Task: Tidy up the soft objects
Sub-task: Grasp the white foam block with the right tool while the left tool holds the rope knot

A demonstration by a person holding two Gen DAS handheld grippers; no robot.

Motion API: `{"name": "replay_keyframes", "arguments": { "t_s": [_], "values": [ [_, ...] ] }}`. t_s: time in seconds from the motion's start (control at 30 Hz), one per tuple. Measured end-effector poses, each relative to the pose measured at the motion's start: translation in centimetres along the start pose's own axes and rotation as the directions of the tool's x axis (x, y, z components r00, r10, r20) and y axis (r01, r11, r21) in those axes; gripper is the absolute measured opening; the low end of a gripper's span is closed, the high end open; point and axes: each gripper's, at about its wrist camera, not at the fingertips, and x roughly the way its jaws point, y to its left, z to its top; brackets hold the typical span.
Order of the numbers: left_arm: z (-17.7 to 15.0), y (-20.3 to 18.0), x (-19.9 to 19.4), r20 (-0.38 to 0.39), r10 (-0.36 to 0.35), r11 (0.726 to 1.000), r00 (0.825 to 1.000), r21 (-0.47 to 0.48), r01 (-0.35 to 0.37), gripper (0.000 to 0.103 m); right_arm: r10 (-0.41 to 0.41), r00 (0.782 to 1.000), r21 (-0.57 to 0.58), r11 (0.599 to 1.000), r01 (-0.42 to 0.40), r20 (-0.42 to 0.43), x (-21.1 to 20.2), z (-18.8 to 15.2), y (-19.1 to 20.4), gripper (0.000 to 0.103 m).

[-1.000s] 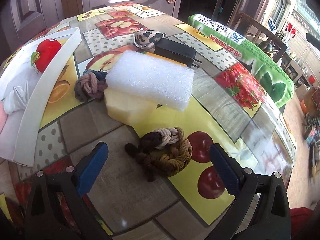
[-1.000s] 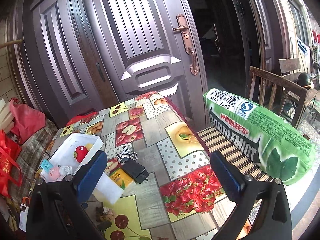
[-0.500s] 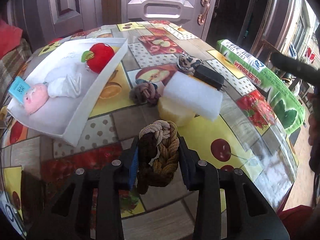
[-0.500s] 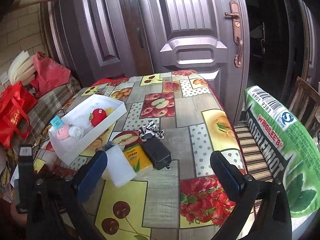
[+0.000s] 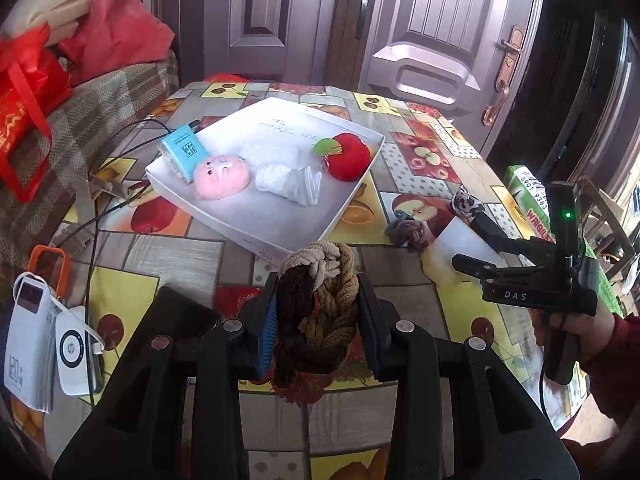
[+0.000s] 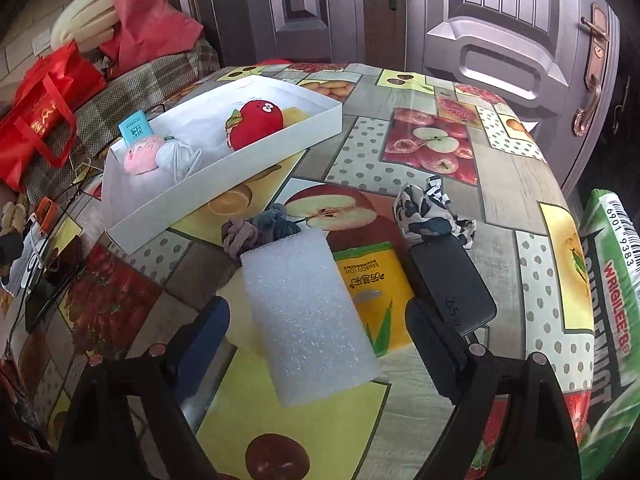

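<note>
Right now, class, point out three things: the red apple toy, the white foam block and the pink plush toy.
Red apple toy (image 5: 347, 157): left wrist view, middle of its body.
White foam block (image 6: 308, 316): right wrist view, top face.
Pink plush toy (image 5: 221, 176): left wrist view, its face.

Three scrunchies (image 5: 318, 300), two foam blocks (image 6: 308, 320)

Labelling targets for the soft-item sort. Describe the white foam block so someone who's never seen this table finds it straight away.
Start at the white tray on the fruit-print tablecloth, then come toward the right tool. The white foam block lies between its open fingers, over a yellow tissue pack and beside a black box. It is the only plain white, grainy, rectangular slab; the nearby items are knotted or patterned fabric.
</note>
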Motion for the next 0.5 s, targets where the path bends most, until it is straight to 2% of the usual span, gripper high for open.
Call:
{"name": "replay_keyframes", "arguments": {
  "t_s": [0.07, 0.13, 0.2, 0.3, 0.4, 0.5],
  "values": [
    [-0.2, 0.4, 0.0, -0.002, 0.017, 1.000, 1.000, -0.014, -0.017, 0.035, 0.003, 1.000, -0.020, 1.000, -0.004, -0.022, 0.7, -0.1, 0.4, 0.076],
    [-0.3, 0.7, 0.1, -0.005, 0.023, 1.000, 1.000, -0.021, -0.023, 0.035, -0.004, 1.000, -0.035, 0.999, 0.003, -0.007, 0.7, -0.1, 0.7, 0.073],
    [-0.1, 0.8, 0.1, -0.006, 0.024, 0.999, 1.000, -0.021, -0.024, 0.035, -0.005, 1.000, -0.043, 0.999, 0.004, -0.003, 0.7, 0.1, 0.8, 0.053],
    [0.7, 1.0, -0.1, 0.006, 0.019, 1.000, 1.000, -0.009, -0.019, 0.035, 0.012, 1.000, -0.018, 1.000, -0.011, 0.020, -0.3, 0.5, 0.6, 0.051],
    [2.6, 1.1, -0.6, 0.032, 0.026, 1.000, 0.999, 0.012, -0.027, 0.035, 0.025, 0.994, 0.016, 0.999, -0.027, 0.102, -3.0, 1.5, 0.5, 0.050],
    [5.4, 1.1, -1.6, 0.089, 0.042, 0.999, 0.995, 0.030, -0.045, 0.035, 0.038, 0.977, 0.054, 0.997, -0.050, 0.211, -6.8, 3.1, 0.4, 0.050]
  ]
}}
